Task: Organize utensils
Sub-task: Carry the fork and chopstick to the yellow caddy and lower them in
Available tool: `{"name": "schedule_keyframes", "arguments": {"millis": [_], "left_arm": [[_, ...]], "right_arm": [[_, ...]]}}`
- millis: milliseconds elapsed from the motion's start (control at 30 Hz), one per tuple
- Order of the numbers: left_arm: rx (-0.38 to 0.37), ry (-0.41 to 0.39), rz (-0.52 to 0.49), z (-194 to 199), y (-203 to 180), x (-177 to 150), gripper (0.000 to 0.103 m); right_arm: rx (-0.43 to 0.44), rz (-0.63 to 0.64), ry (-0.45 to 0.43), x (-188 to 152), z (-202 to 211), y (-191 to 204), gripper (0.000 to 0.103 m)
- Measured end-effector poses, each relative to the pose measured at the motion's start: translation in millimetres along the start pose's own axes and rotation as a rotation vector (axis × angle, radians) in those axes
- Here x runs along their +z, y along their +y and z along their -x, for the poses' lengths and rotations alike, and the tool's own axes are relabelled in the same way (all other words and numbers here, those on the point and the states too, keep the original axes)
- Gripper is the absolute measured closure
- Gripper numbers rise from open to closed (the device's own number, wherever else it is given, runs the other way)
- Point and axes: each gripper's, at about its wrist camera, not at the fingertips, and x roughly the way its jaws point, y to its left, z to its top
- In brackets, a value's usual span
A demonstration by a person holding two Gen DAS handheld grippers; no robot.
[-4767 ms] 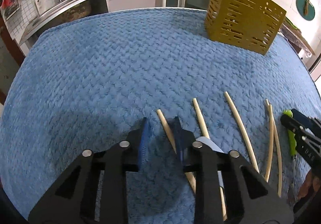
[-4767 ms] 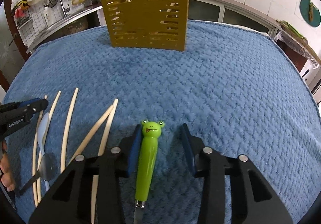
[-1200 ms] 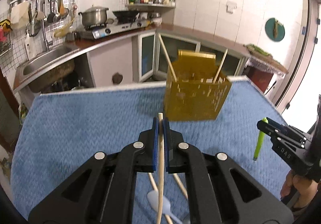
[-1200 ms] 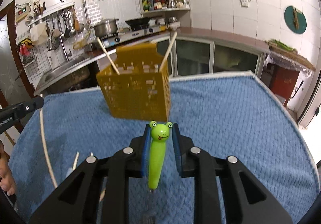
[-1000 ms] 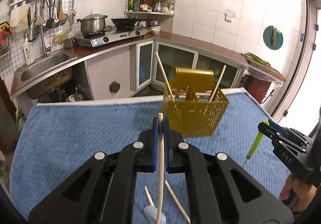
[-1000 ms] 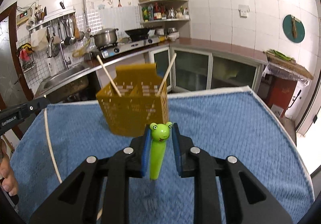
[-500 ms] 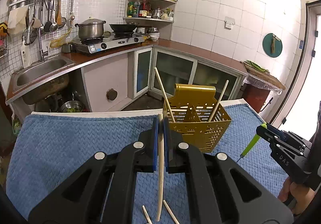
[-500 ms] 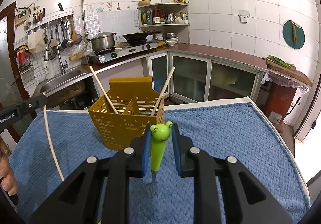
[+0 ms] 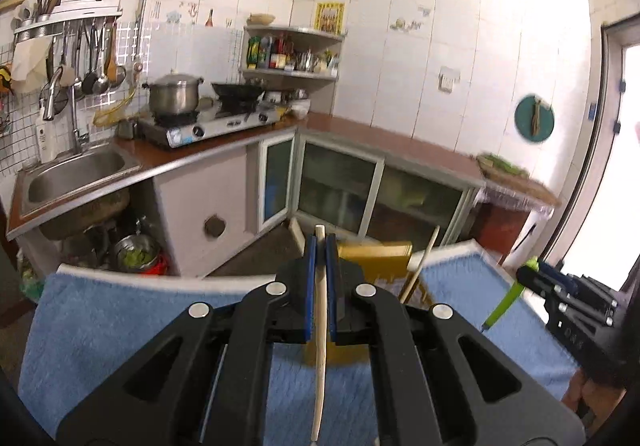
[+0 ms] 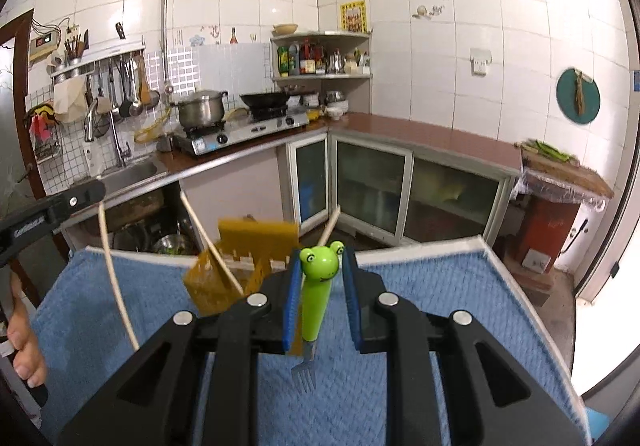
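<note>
Your left gripper (image 9: 319, 278) clamps one pale wooden chopstick (image 9: 320, 330), your right gripper (image 10: 319, 298) one green frog-headed fork (image 10: 316, 294), above one perforated yellow plastic caddy (image 10: 240, 270) holding two chopsticks.

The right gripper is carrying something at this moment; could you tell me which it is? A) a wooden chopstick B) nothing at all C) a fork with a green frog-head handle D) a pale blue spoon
C: the right gripper has its blue pads closed on the green frog-handled fork, whose tines hang below, while the chopstick sits in the left gripper.
</note>
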Motion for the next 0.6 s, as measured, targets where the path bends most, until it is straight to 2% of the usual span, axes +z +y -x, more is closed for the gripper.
{"name": "schedule_keyframes", "arguments": {"millis": [233, 333, 467, 600], "left_arm": [[-0.024, -0.113, -0.005, -12.0, -18.2, 69.0, 0.1], [-0.024, -0.159, -0.014, -19.7, -24.9, 83.7, 0.1], [-0.022, -0.196, -0.023, -44.6, -29.2, 83.4, 0.1], [-0.025, -0.184, -0.05, -76.6, -32.1, 59.7, 0.1]], "right_arm": [[-0.006, -0.021, -0.068, 63.6, -3.2, -1.9, 0.082], [-0.008, -0.03, -0.082, 79.0, -15.0, -0.3, 0.082], [0.003, -0.05, -0.075, 77.1, -39.3, 1.4, 0.082], [0.004, -0.039, -0.043, 59.0, -65.8, 7.3, 0.082]]}}
